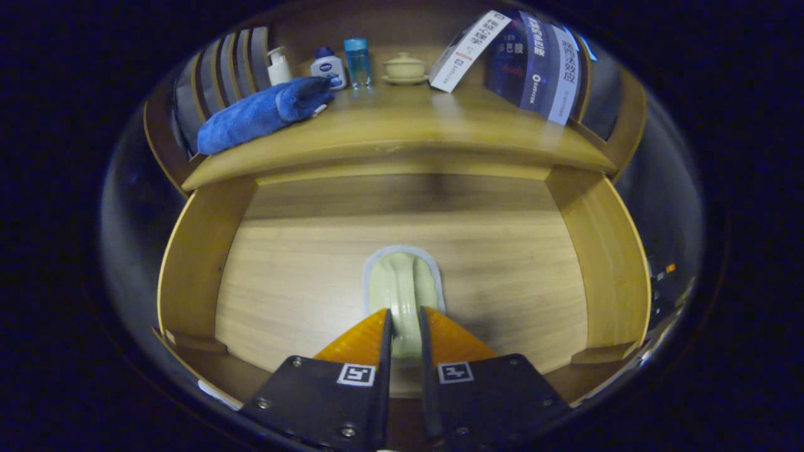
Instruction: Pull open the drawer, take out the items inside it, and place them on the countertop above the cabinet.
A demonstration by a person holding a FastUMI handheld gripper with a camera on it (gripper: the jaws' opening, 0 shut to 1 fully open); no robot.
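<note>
Your gripper (pixel 402 326) is reaching down into the open drawer (pixel 195 251), and its two fingers are squeezed in close on the raised handle of a pale green brush (pixel 402 289). Both fingers press on that handle, one on each side, so you are holding the brush. The brush has a light rim around its base. It lies on the wooden floor of the drawer, about midway between the drawer's two side walls and nearer the front than the back. You can see bare wood all around it. The drawer's side walls curve up on both sides of your fingers, and its back end goes under the front edge of the countertop (pixel 402 135). Up on the countertop, a rolled blue towel (pixel 264 113) lies near the left edge. Just behind the towel, along the back of the countertop, stands a white pump bottle (pixel 278 66). Next to it is a small white bottle with a blue cap (pixel 327 64), which touches or nearly touches the end of the towel. Then comes a clear blue bottle (pixel 357 61). A little pale bowl with a lid (pixel 405 66) sits on a saucer near the middle of the back edge. A white box (pixel 468 50) leans tilted beside it, and a dark blue box (pixel 540 66) stands near the right back corner.
</note>
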